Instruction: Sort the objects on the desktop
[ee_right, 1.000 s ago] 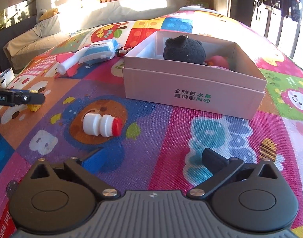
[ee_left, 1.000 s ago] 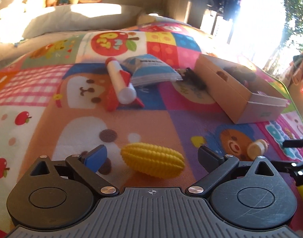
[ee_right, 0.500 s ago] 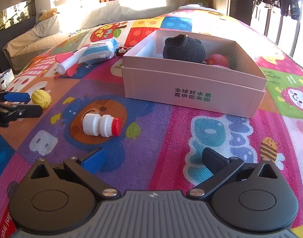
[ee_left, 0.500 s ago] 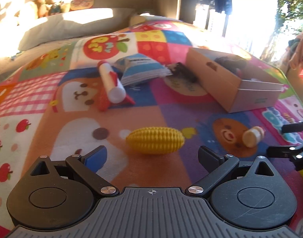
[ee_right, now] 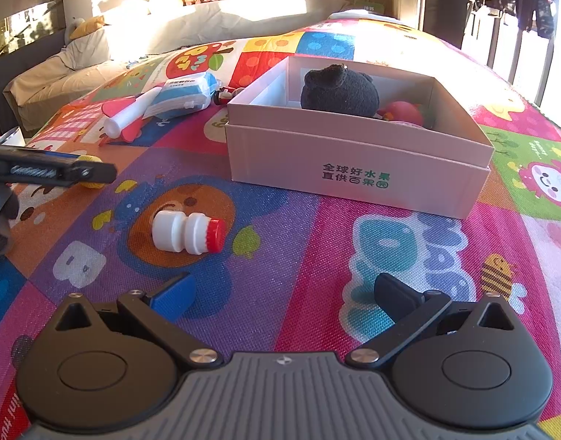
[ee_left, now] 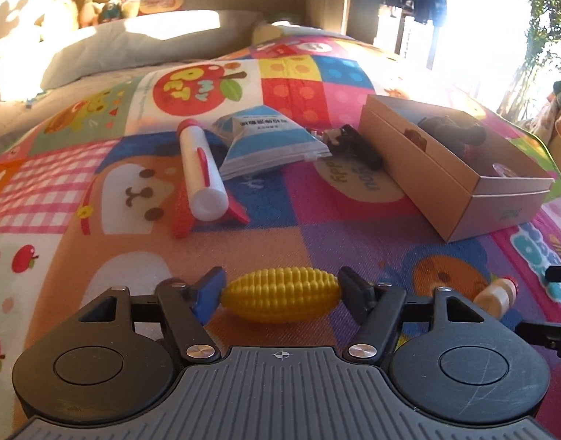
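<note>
A yellow toy corn (ee_left: 280, 293) lies crosswise on the colourful play mat, between the fingers of my left gripper (ee_left: 280, 285). The jaws are closing, and the blue and black pads touch the corn's two ends. From the right wrist view the left gripper (ee_right: 60, 172) shows at the left edge, with the corn (ee_right: 91, 183) partly hidden behind it. My right gripper (ee_right: 284, 293) hovers open over the mat, holding nothing. A small white bottle with a red cap (ee_right: 186, 233) lies just ahead of it. The open cardboard box (ee_right: 353, 154) holds a black plush (ee_right: 339, 90) and a pink toy (ee_right: 403, 112).
Farther back on the mat lie a white and red rocket toy (ee_left: 203, 172), a blue and white pouch (ee_left: 265, 139) and a small black toy (ee_left: 353, 145) beside the box (ee_left: 427, 168). Grey pillows and soft toys line the far edge.
My left gripper has moved forward to the corn, and its jaws have come in from wide open onto the corn's two ends. The right gripper has stayed still.
</note>
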`<state>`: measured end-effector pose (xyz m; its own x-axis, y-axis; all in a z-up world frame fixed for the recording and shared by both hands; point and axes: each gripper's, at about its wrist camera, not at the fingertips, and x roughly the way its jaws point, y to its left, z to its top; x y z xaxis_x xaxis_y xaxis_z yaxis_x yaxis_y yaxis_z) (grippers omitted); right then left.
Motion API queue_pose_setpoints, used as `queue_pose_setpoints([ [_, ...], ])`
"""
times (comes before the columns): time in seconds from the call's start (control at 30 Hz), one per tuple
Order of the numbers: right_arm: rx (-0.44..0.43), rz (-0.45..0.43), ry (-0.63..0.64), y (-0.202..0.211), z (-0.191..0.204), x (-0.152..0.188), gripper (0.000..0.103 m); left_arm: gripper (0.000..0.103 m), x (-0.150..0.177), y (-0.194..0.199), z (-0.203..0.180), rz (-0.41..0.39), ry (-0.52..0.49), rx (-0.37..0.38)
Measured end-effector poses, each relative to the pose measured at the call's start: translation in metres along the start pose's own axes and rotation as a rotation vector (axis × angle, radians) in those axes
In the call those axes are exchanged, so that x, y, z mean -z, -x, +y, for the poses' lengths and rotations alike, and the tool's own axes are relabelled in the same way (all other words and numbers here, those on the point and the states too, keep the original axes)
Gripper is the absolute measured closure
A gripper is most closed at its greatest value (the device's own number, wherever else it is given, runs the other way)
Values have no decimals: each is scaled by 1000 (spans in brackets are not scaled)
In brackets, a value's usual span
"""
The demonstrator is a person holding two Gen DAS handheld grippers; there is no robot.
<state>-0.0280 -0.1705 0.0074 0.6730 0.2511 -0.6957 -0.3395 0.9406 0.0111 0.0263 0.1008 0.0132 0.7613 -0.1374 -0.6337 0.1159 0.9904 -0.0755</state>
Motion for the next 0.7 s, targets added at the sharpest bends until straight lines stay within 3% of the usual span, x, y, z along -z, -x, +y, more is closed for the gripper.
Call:
queue_pose_setpoints([
  [0.27, 1, 0, 0, 0, 0, 0, 0, 30, 18, 31, -15, -20, 1, 4],
  [0.37, 17, 0, 8, 2, 4, -2, 0, 30, 32, 47, -22, -20, 2, -42],
  [0.47, -30, -32, 38, 8, 18, -6, 1, 30, 44, 55, -21, -2, 24, -62],
  [0.57, -45, -64, 83, 9, 36, -15, 18, 30, 51, 59, -18, -3, 32, -56],
  [0.7, -50, -33, 69, -6, 49, -29, 29, 30, 53, 61, -18, -12, 29, -53],
])
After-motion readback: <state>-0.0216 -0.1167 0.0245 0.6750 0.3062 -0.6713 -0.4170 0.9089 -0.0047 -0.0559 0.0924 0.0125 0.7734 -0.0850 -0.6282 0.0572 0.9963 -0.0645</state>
